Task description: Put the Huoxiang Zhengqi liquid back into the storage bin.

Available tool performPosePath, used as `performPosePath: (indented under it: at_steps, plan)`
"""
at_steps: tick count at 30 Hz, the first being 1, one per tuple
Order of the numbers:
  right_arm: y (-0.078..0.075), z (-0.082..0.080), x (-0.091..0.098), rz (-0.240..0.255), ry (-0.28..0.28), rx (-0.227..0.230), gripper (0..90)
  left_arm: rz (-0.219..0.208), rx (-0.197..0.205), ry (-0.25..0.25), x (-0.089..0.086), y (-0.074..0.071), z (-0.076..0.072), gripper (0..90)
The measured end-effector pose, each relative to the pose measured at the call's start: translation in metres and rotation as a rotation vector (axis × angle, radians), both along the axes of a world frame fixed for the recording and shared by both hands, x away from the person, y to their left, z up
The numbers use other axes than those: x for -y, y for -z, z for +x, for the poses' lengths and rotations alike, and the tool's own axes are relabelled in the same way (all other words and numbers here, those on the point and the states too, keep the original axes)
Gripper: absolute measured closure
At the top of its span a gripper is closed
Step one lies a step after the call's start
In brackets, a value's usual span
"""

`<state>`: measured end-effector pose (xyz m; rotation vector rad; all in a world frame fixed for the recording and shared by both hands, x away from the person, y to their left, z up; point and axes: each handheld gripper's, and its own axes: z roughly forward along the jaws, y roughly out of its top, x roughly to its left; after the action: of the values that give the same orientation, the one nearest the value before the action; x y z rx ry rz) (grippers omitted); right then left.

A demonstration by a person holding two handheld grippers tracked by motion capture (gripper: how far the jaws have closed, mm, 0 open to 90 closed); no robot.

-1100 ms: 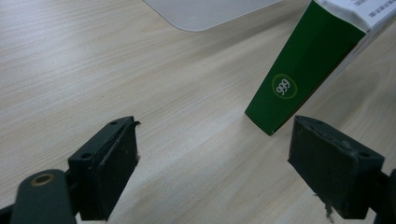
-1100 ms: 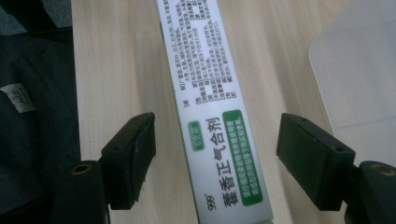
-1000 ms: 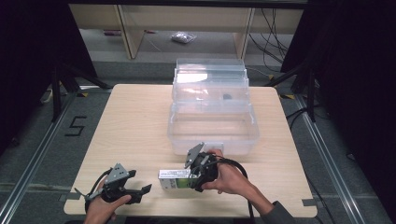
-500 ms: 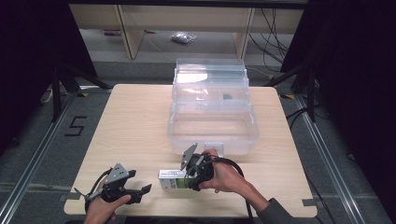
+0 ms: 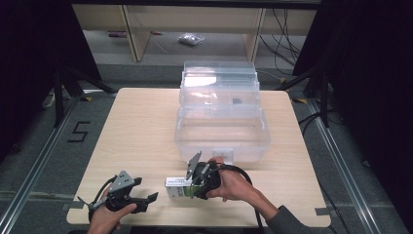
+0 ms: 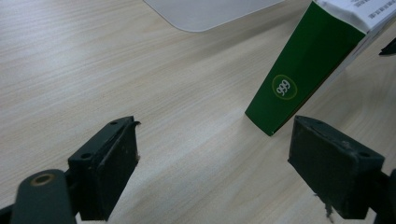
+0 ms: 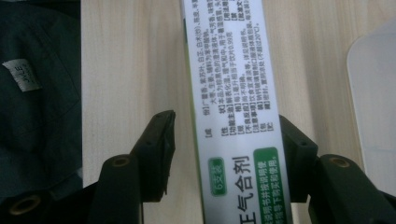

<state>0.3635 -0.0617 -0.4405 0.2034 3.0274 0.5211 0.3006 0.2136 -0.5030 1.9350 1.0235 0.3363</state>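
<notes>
A long white and green medicine box (image 5: 176,187) lies flat near the table's front edge. In the right gripper view the box (image 7: 233,93) runs lengthwise between the jaws of my right gripper (image 7: 229,149). These jaws have just been closing: one pad touches the box's edge, while a gap remains at the other. The right gripper (image 5: 189,187) points left over the box. My left gripper (image 5: 147,202) rests open at the front left with nothing between its jaws (image 6: 229,172). The box's green end (image 6: 299,84) stands just beyond them.
A clear plastic storage case (image 5: 265,134) sits in the middle of the table with its lid (image 5: 219,80) raised behind it. Its rounded corner (image 7: 373,93) is close to the box. Bare wood spreads across the left half. Shelves and cables lie beyond the far edge.
The right gripper has edged slightly left along the box, and its jaws have narrowed around it. The left gripper and the box have stayed put.
</notes>
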Motion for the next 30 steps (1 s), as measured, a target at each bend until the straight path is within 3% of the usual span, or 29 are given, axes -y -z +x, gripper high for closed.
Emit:
performPosePath:
  at_steps: [2,5,8,15,18,23,26,28,29,30]
  plan:
    - [0.002,0.003,-0.002,0.0,-0.039,0.017,48.5,0.0,0.0,0.0,0.0,0.0,0.0,15.0]
    - [0.001,0.001,-0.003,-0.01,-0.01,0.001,50.3,0.0,0.0,0.001,0.0,0.0,0.0,15.0]
    - [0.002,0.002,-0.005,-0.003,-0.031,0.004,51.6,0.003,-0.002,0.0,0.0,0.0,0.0,15.0]
    - [0.002,0.002,-0.008,-0.011,-0.021,0.002,56.5,-0.001,0.0,0.001,0.0,0.0,0.0,15.0]
    - [0.002,0.005,-0.01,-0.018,-0.063,0.018,60.7,-0.001,0.0,0.001,0.0,0.0,0.0,15.0]
    - [0.001,0.005,-0.011,-0.032,-0.059,0.013,64.4,-0.004,0.0,0.004,0.0,0.0,0.0,15.0]
    - [-0.001,0.006,-0.011,-0.04,-0.098,0.016,64.9,-0.004,0.0,0.004,0.0,0.0,0.0,15.0]
    - [-0.002,0.004,-0.011,-0.034,-0.08,0.025,65.0,-0.005,0.0,0.004,0.0,0.0,0.0,15.0]
    - [-0.002,0.007,-0.01,-0.023,-0.128,0.039,65.1,-0.004,0.0,0.004,0.0,0.0,0.0,15.0]
    - [-0.004,0.006,-0.009,-0.027,-0.117,0.031,65.1,-0.005,0.0,0.004,0.0,0.0,0.0,15.0]
